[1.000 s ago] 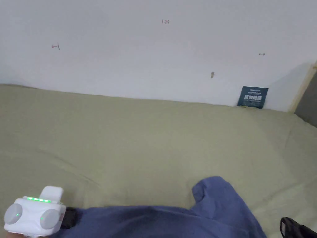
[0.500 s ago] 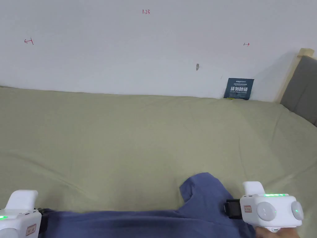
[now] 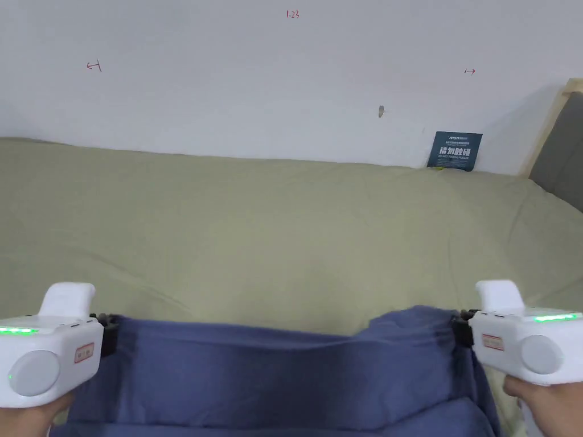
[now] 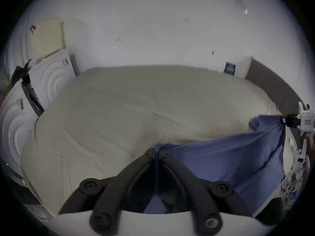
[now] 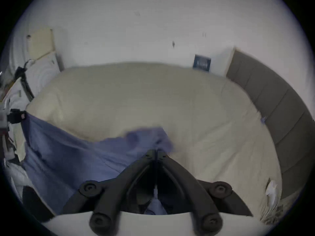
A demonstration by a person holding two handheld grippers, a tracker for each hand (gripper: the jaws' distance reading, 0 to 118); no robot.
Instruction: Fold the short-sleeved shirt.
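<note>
- A bed (image 3: 273, 239) covered in a pale green sheet ran up to a white wall (image 3: 256, 79), with a grey padded headboard (image 3: 561, 165) at the right and a small dark blue sign (image 3: 459, 151) propped against the wall.
- I held the blue short-sleeved shirt (image 3: 284, 381) stretched wide over the near edge of the bed, its top edge sagging slightly between my two tools.
- My left tongs (image 4: 157, 152) were clenched on one bunched corner of the shirt.
- My right tongs (image 5: 156, 152) were clenched on the opposite corner, where the cloth was gathered and blurred.
- The rest of the shirt hung down below the grips.
</note>
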